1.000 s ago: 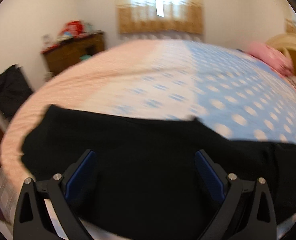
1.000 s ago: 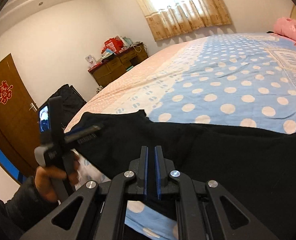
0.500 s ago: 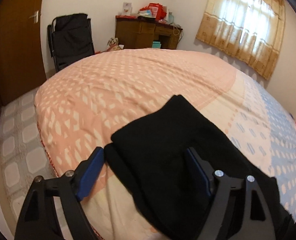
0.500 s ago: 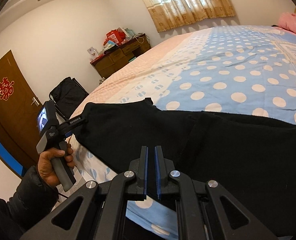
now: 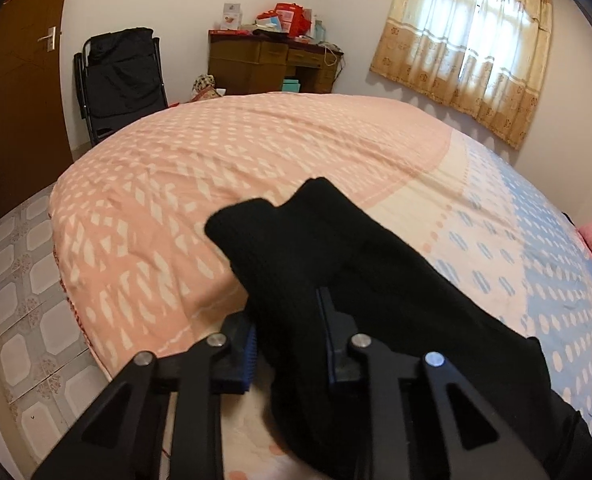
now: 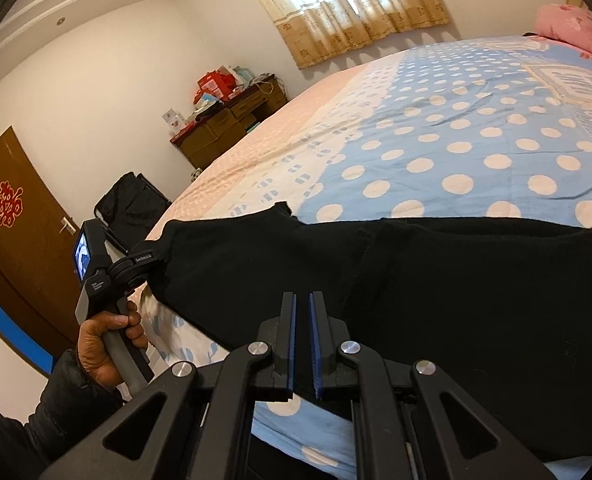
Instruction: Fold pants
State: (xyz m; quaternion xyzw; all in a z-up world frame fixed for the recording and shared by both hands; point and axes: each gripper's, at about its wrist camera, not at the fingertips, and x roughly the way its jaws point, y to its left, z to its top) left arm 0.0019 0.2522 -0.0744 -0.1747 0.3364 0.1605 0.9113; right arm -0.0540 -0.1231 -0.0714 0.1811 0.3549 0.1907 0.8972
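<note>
Black pants point(image 6: 456, 280) lie stretched along the near edge of the bed point(image 6: 456, 140). Their left end point(image 5: 376, 280) is bunched up between the fingers of my left gripper point(image 5: 286, 320), whose jaws are closing and pinching the cloth. From the right wrist view, the left gripper point(image 6: 164, 254) grips that end at the bed's corner, held by a person's hand point(image 6: 108, 340). My right gripper point(image 6: 302, 300) is shut at the pants' near edge, with dark cloth showing in the thin slit between its blue pads.
The bed's pink corner point(image 5: 156, 220) drops to a tiled floor point(image 5: 24, 300). A black folding chair point(image 5: 124, 76), a cluttered wooden desk point(image 5: 272, 64) and a brown door point(image 5: 16, 80) stand beyond. A pink pillow point(image 6: 572, 24) lies at the far right.
My left gripper swung round to the pants' left end and its wide jaws closed onto the cloth, bunching it. The right gripper stayed put and shut.
</note>
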